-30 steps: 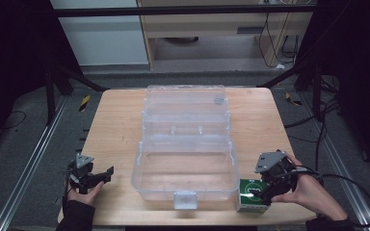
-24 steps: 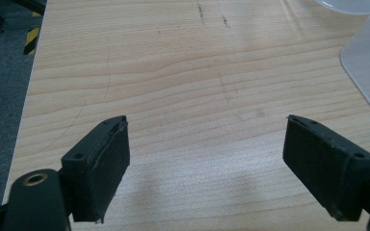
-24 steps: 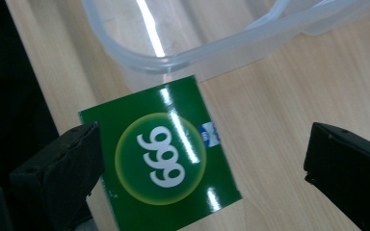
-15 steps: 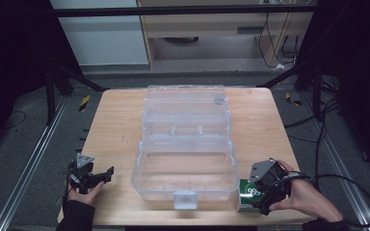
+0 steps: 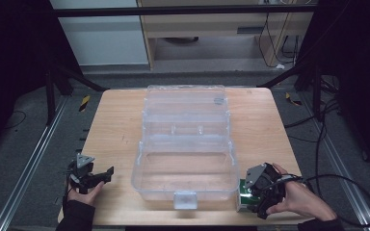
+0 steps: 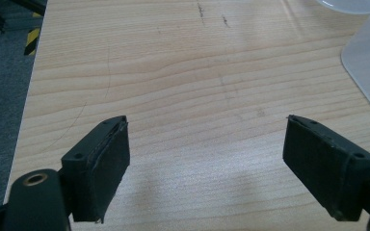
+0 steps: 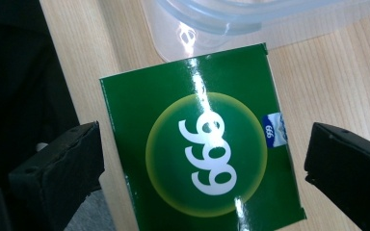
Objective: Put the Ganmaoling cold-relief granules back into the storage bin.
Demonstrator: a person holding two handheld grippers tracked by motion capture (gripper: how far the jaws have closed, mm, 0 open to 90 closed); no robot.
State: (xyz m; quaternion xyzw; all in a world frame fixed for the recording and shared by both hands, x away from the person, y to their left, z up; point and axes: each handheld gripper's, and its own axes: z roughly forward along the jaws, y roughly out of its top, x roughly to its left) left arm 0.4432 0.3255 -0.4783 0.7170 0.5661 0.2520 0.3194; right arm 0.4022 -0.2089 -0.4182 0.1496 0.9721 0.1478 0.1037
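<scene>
One wooden table [image 5: 115, 125] is taking up most of the high view, and a big clear plastic box [image 5: 185, 144] is sitting open in the middle of it, its lid lying back toward twelve o'clock and its latch tab facing six o'clock at the near edge. Just off the box's near corner, at about five o'clock on the table, a green box [image 7: 200, 139] is lying flat on the wood, showing a white "999" inside a pale glowing circle and a small blue-and-white label on one side; in the right gripper view a rounded corner of the clear box is sitting just beyond it at twelve o'clock, very close to its far edge. A hand is holding the right gripper [image 7: 204, 163] over this green box, and its two black jaws are standing wide, one on either side of the box with a gap showing between each pad and the cardboard, so nothing is being gripped. At about seven o'clock on the table, well apart from the clear box, another hand is holding the left gripper [image 6: 207, 168], whose jaws are also gaping wide over bare wood, holding nothing.
</scene>
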